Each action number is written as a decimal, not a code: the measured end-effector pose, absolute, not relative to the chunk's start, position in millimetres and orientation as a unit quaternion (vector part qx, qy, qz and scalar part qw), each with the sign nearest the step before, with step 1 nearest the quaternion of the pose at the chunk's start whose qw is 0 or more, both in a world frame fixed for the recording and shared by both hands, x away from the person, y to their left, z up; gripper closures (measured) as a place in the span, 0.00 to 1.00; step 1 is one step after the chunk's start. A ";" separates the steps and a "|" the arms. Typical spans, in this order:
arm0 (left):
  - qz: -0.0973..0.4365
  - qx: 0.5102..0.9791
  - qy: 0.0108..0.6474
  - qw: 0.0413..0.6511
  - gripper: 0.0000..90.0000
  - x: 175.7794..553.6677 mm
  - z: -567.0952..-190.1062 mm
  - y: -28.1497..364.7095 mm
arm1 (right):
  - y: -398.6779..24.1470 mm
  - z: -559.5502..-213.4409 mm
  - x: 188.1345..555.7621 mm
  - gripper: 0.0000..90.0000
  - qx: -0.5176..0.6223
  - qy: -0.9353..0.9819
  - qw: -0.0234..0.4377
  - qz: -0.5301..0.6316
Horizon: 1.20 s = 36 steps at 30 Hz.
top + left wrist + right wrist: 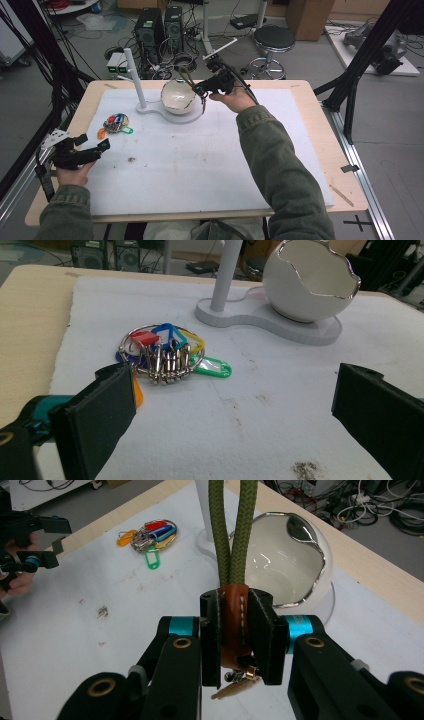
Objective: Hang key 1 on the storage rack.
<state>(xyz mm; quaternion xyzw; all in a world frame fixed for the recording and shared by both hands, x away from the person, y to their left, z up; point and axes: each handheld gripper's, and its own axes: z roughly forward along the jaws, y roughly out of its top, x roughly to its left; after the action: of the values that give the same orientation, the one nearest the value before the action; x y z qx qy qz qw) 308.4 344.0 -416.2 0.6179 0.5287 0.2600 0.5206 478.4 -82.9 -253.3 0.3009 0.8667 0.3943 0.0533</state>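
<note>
Right gripper [235, 640]: jaws clamped on brown leather tab of green cord keychain [231, 545]; egg-shaped bowl [285, 565] just beyond jaws. Keep your squeeze firm, carry loop over rim, then release. Left gripper [235, 415]: jaws wide, empty; key bunch [162, 357] ahead.

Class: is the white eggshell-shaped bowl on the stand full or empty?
Empty: the white eggshell-shaped bowl shows only bare glossy inside in the right gripper view.
</note>
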 end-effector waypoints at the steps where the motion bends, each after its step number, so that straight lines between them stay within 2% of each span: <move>1: 0.261 0.617 0.530 0.520 0.05 308.4 -416.2 344.3 | -79.3 -252.8 479.1 0.84 0.297 0.869 0.053 0.392; 36: 0.260 0.610 0.536 0.523 0.05 311.3 -418.0 350.3 | 30.7 -253.9 497.5 0.84 0.235 0.893 -0.002 0.384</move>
<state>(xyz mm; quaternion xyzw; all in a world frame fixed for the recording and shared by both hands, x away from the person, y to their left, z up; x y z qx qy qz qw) 311.3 350.3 -418.0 0.6103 0.5358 0.2596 0.5226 497.5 30.7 -253.9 0.2349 0.8929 0.3842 -0.0015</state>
